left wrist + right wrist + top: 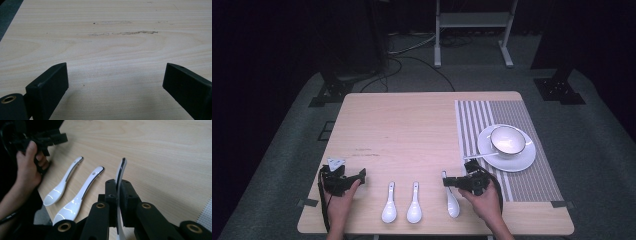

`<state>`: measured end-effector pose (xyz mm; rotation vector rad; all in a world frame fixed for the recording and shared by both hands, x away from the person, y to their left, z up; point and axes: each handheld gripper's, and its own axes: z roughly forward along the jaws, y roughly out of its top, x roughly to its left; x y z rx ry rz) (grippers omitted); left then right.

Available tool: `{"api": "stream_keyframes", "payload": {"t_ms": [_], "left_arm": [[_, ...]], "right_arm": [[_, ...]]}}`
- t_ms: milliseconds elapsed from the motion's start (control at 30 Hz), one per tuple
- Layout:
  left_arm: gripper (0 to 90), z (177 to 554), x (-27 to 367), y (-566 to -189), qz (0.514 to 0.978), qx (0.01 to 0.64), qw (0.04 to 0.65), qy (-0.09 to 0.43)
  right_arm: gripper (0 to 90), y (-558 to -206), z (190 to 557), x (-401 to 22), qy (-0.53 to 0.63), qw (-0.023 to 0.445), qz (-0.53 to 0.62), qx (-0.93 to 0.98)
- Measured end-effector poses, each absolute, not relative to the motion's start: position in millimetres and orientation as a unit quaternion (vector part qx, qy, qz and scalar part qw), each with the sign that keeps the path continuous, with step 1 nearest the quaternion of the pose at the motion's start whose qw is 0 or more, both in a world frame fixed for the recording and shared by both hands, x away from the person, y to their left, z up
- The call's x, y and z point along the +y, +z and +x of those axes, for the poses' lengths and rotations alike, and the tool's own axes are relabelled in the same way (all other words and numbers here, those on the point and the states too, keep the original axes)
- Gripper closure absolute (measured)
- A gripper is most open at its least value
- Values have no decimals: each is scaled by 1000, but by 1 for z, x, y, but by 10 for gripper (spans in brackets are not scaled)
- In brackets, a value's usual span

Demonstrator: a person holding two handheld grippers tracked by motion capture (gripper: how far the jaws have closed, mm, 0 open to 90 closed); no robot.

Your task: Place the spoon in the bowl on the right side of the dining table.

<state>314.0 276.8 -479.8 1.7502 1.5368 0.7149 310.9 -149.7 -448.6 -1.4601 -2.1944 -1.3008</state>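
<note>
Table (412,125) (wooden): spoons (402,202), striped mat (512,145)

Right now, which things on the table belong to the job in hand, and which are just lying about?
In the job:
- right gripper, shut on the gripped spoon
- bowl on its saucer, likely the goal

Lying about:
- two loose spoons
- striped placemat
- left gripper, open over bare table

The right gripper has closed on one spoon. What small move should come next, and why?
Probably lift the spoon clear of the table and carry it toward the bowl on the plate. The right gripper is shut on its handle, and two more spoons lie close beside it, so rise before moving sideways.
</note>
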Motion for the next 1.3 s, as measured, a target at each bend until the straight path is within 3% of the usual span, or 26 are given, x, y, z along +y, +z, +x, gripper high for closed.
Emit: {"api": "stream_keyframes", "payload": {"t_ms": [367, 1300], "left_arm": [[51, 314, 276, -480, 674, 591, 345, 276], [51, 314, 276, -480, 677, 590, 343, 277]], "right_arm": [[851, -445, 305, -179, -491, 119, -509, -697], [852, -408, 314, -249, -546, 58, -561, -619]]}}
